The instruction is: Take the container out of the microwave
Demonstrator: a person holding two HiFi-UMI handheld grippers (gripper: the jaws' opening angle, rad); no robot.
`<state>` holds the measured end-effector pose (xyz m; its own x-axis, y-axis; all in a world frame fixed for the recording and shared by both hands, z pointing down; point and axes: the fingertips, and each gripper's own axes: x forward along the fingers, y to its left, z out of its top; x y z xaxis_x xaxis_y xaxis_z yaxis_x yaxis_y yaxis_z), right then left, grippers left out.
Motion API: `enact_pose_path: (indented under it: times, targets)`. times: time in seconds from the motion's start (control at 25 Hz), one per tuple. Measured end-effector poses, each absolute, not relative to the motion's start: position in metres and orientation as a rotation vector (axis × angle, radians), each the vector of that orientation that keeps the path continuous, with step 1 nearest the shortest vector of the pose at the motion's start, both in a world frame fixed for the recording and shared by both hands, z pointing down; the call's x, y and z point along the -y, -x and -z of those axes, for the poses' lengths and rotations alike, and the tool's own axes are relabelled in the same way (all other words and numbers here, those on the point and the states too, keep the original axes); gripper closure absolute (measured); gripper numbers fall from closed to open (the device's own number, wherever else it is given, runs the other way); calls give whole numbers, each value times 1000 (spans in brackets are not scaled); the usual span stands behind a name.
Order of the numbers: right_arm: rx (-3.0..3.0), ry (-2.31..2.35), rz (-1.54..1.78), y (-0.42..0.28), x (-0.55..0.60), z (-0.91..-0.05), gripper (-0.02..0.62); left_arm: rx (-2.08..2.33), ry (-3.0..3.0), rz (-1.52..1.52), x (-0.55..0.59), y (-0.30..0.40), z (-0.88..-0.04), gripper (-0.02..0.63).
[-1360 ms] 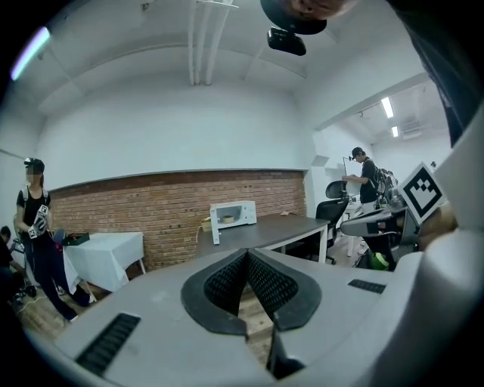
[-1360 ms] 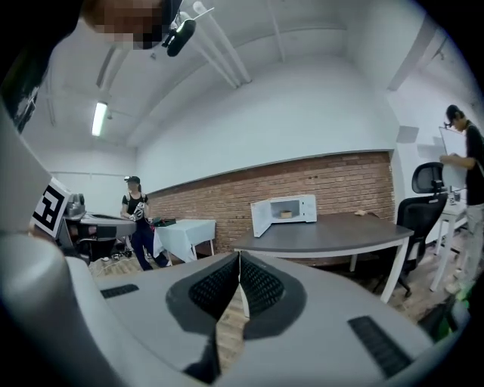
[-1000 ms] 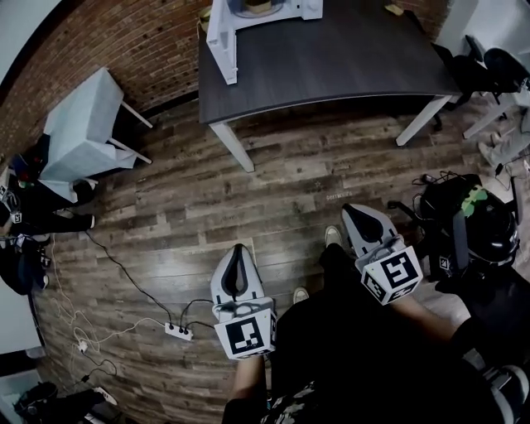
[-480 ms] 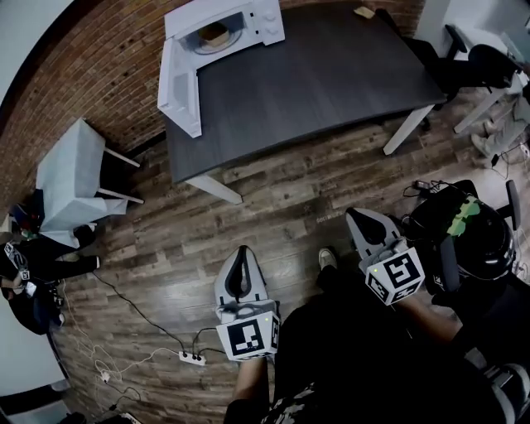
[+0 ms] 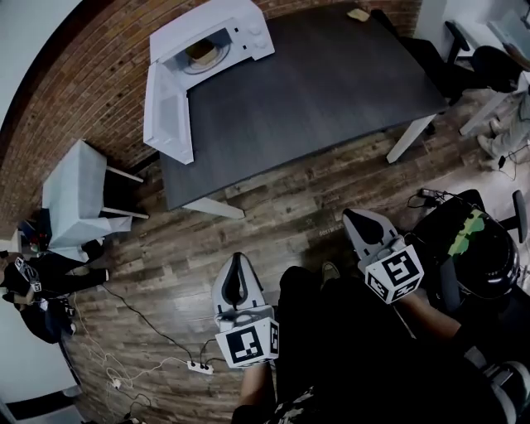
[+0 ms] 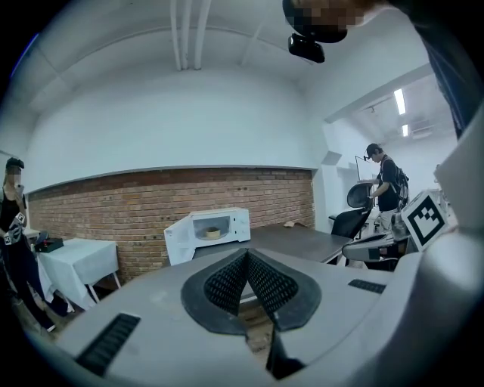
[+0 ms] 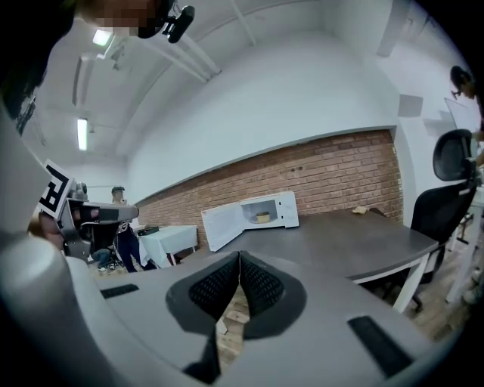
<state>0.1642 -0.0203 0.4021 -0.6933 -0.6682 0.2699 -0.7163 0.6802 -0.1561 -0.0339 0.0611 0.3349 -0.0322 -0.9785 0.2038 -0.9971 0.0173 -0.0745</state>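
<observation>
Closed and empty, both claws: left gripper (image 6: 247, 253) has its jaws pressed tip to tip with nothing between them; right gripper (image 7: 240, 255) is the same, pads together, nothing held. In the head view both sit low in the frame, left one lower centre-left, right one centre-right. Both point up-frame, and both are over the wood floor (image 5: 273, 215), well apart from the table.

Container (image 5: 201, 51) is inside the microwave (image 5: 248, 29), upper left of the head view. It looks like a small tan round tub in the open cavity; finer detail is too small to tell. Microwave door (image 5: 166, 103) is swung wide open toward the frame's left, along the table's left edge. The microwave stands on the far left corner of the dark table (image 5: 323, 83), close to the brick wall (image 5: 83, 74). A small tan item (image 5: 358, 14) lies near the table's far right corner; can't tell what it is.

Further out: white side table (image 5: 74, 186) at left, power strip (image 5: 199, 367) with cables on the floor lower left, black office chair (image 5: 497, 66) upper right. A person (image 6: 389, 181) stands at the right of the left gripper view.
</observation>
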Motion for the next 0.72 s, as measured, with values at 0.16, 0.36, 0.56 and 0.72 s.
enact_pose_path:
  times: [0.16, 0.36, 0.56, 0.72]
  targets:
    - [2717, -1086, -370, -155, 32, -407, 532, 2177, -2096, -309, -48, 39, -343, 597]
    - [2696, -1074, -261, -153, 51, -409, 532, 2148, -2106, -320, -23, 40, -355, 597]
    - [2692, -1091, -245, -137, 82, -411, 532, 2113, -2112, -315, 16, 58, -363, 597]
    - [2685, -1092, -249, -116, 113, -416, 532, 2131, -2186, -353, 52, 71, -352, 597]
